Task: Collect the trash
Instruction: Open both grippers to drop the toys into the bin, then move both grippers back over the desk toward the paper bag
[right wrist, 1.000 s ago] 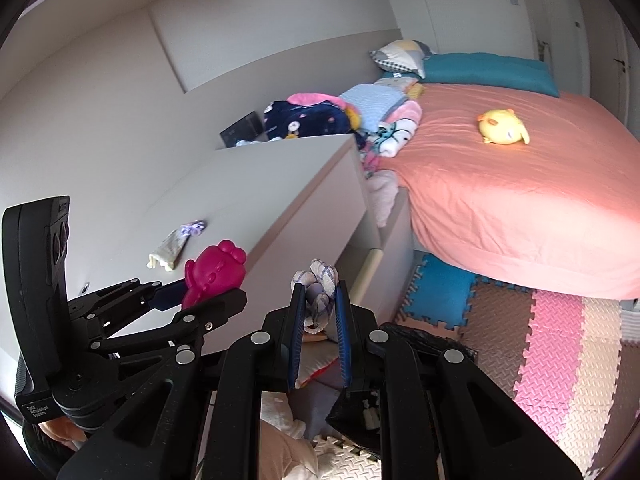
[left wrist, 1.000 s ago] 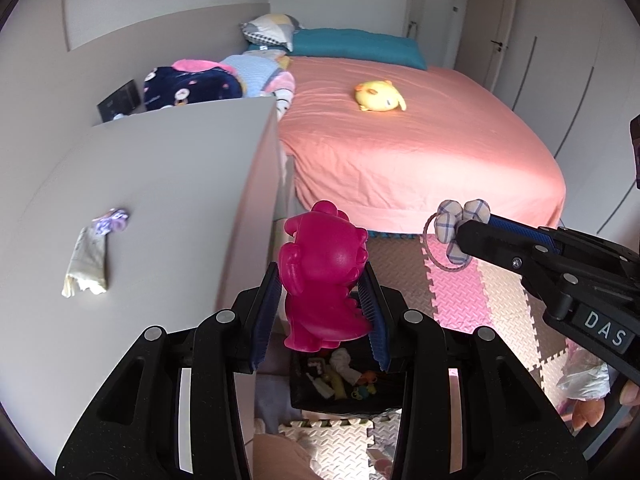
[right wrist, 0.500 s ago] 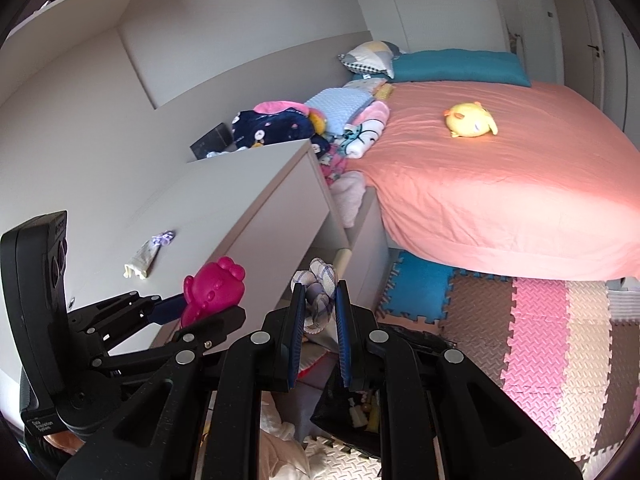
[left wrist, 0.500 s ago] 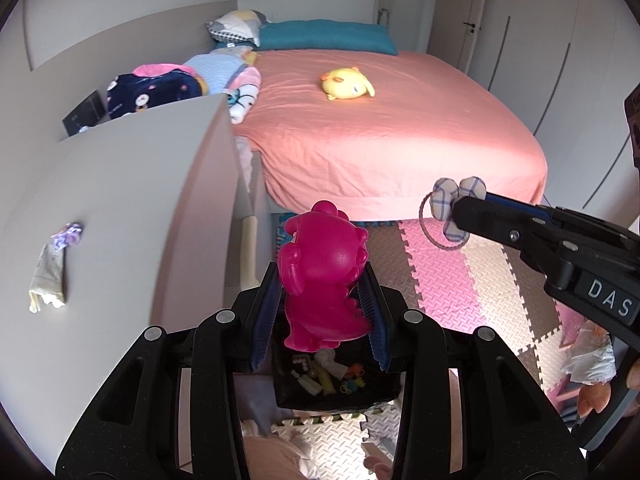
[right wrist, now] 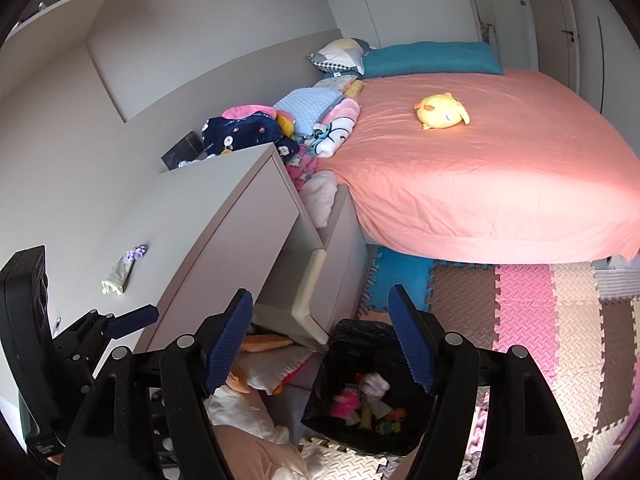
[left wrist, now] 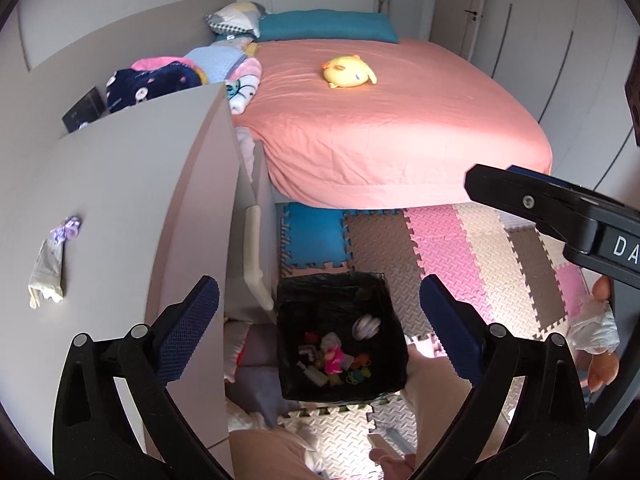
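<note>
Left tool and right tool (both just opened, empty) above bin.

Salmon-pink bedsheet, yellow plush, teal pillow, black bin liner, pink, beige, blue foam mats

Both wrist fisheyes look steeply down from close above the black-lined square bin, left one further left, sharing it, the grey dresser top and salmon-sheeted bed.
</note>
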`<state>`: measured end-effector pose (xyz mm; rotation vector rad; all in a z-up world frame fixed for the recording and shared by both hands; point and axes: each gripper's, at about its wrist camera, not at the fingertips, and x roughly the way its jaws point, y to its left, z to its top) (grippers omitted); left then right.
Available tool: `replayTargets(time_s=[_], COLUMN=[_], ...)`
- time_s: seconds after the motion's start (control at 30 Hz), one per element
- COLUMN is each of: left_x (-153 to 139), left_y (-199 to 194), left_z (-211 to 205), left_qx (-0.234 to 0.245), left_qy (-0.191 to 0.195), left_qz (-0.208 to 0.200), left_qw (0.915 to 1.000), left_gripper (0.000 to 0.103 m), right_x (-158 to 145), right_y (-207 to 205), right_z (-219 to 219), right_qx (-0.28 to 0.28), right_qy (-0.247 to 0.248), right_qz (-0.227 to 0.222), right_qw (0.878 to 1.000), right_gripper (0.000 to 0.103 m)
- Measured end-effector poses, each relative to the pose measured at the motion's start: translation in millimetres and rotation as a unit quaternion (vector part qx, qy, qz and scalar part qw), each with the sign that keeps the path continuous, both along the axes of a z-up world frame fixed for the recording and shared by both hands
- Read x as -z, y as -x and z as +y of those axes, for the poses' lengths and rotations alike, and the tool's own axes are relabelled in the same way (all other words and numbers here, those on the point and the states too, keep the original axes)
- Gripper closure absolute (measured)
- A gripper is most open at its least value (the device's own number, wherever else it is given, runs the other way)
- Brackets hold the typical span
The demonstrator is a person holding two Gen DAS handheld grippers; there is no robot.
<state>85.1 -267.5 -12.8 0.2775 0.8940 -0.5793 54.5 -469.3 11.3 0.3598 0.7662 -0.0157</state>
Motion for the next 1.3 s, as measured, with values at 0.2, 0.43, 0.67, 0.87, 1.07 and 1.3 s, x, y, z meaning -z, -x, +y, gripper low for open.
replayTargets(time_s=[0.2, 0.43, 0.67, 0.87, 1.07, 1.3], left_x=[2, 4, 6, 2, -1, -3], left_y=[-1, -2, -4, -10, -18, -29], left_z=[3, 5, 13, 27, 50, 74], left_qx=[-0.011, -0.012, -0.020, -0.037, -0.058, -0.081], left_qy=[0.002, 0.002, 0.005, 0.005, 0.001, -0.001], left_qz=[0.004, 0.006, 0.008, 0.002, -0.004, -0.004], left_qw=[0.9999, 0.9999, 0.9998, 0.9993, 0.9983, 0.9967], left_gripper=[0.007, 0.007, 0.007, 0.007, 0.007, 0.007], right_x=[2, 3, 3, 3, 5, 5], right_y=[0, 0, -4, -10, -22, -38], right_z=[3, 4, 10, 23, 44, 67], right_qx=[-0.004, -0.006, -0.011, -0.026, -0.048, -0.070], right_qy=[0.001, -0.004, -0.005, -0.007, -0.009, -0.009], right_qz=[0.003, 0.004, 0.004, 0.001, 0.004, 0.008], right_qw=[1.000, 1.000, 1.000, 1.000, 0.999, 0.997], right_gripper=[0.032, 0.032, 0.032, 0.032, 0.032, 0.032])
